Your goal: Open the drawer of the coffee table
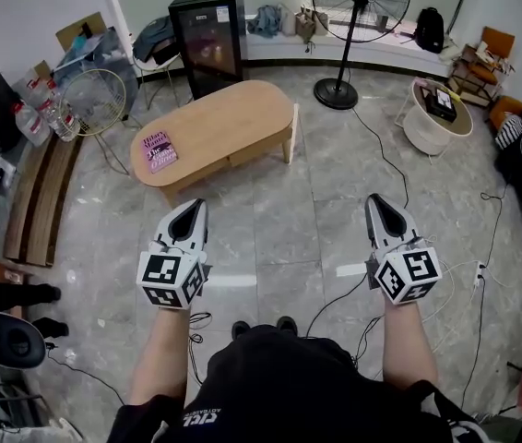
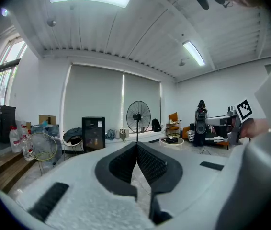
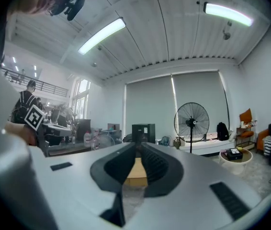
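With left gripper (image 1: 191, 209) and right gripper (image 1: 379, 201) pressed together and empty, we judge the coffee table (image 1: 215, 118) drawer (image 1: 252, 149) rigid, best pulled by its front edge.

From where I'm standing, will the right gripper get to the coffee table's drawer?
Probably not yet. The right gripper, jaws shut, hangs well short of the coffee table. What looks like its drawer front faces this way with only floor between, so stepping closer should do.

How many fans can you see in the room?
2. A black pedestal fan stands beyond the coffee table, to its right; a pale floor fan sits left of it. More may be hidden.
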{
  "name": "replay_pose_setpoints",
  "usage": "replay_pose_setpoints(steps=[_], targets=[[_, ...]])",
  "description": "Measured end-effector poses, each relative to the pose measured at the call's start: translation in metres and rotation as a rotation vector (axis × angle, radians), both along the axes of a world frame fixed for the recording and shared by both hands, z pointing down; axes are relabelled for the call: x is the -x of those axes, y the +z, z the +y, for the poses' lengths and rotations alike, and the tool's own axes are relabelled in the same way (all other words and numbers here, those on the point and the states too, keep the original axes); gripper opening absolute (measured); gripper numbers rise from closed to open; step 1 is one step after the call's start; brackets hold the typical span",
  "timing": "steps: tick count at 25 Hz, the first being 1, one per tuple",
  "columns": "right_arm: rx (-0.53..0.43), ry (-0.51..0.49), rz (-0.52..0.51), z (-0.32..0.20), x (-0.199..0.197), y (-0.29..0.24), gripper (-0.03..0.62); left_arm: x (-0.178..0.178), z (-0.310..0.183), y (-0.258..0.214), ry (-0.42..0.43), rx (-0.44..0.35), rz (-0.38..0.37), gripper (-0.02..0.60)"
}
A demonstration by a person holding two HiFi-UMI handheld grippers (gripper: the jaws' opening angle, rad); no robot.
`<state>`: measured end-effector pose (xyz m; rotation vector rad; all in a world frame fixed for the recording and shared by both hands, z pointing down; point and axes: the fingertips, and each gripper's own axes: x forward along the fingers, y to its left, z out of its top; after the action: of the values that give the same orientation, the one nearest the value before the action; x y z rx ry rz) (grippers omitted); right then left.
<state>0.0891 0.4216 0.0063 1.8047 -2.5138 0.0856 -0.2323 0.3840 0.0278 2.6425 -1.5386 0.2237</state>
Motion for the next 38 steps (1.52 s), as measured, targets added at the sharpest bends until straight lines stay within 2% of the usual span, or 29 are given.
replay_pose_setpoints(steps=[1,2,7,12,17,21,28,38], targets=[[0.003,-0.002,0.000,0.000,-0.004,0.001,0.074,-0.004,-0.001,0.001,0.000,0.004,-0.001,0.009],[0.008,-0.005,-0.001,0.000,-0.009,0.001,0.102,-0.009,-0.002,0.001,0.003,0.008,0.000,0.009],[0.026,-0.012,0.002,0.007,-0.038,0.014,0.169,-0.042,0.003,0.007,0.034,0.010,-0.001,0.098],[0.037,-0.006,-0.003,0.006,-0.062,0.022,0.213,-0.067,0.005,0.016,0.055,0.023,-0.010,0.179],[0.066,-0.012,-0.004,0.002,-0.074,0.032,0.248,-0.080,0.000,0.022,0.047,0.040,-0.017,0.221],[0.090,-0.019,0.006,-0.014,-0.077,0.041,0.267,-0.084,-0.015,0.029,0.052,0.042,-0.016,0.227],[0.149,-0.054,0.025,-0.066,-0.065,0.060,0.296,-0.072,-0.070,0.049,0.025,0.047,-0.003,0.239],[0.171,-0.084,0.035,-0.192,-0.049,0.071,0.296,-0.068,-0.184,0.071,0.035,0.050,-0.019,0.236]])
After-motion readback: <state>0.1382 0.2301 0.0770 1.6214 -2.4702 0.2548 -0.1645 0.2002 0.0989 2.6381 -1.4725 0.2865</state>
